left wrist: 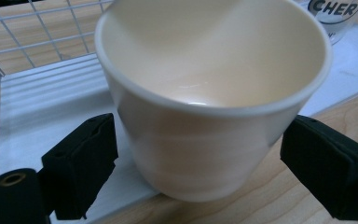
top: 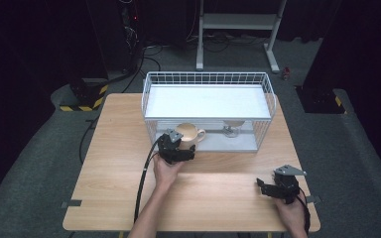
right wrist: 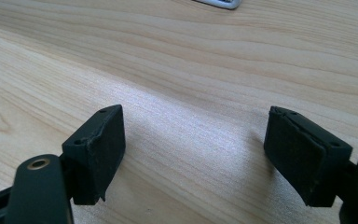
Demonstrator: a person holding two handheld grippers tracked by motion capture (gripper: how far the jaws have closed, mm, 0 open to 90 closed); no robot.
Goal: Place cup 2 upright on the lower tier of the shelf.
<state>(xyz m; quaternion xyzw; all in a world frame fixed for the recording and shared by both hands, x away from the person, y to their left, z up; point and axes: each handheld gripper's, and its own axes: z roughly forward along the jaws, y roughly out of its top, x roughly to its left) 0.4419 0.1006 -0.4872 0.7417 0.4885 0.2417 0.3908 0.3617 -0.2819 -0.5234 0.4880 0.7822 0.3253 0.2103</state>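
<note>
A cream cup (top: 190, 133) with a handle on its right stands at the front edge of the lower shelf of a white wire rack (top: 207, 79). My left gripper (top: 182, 142) reaches in from the front. In the left gripper view the cup (left wrist: 209, 93) sits between the jaws of the left gripper (left wrist: 198, 158), with one black pad against each side of its wall; its base overlaps the shelf edge and the wood. My right gripper (top: 273, 187) rests on the table near the front right corner. Its jaws stand wide apart over bare wood in the right gripper view (right wrist: 193, 154).
A second vessel (top: 233, 128) with dark lettering (left wrist: 334, 10) stands on the same lower shelf, to the right of the cup. The rack's white upper shelf (top: 206, 101) hangs over both. The wooden table (top: 119, 163) extends in front of the rack.
</note>
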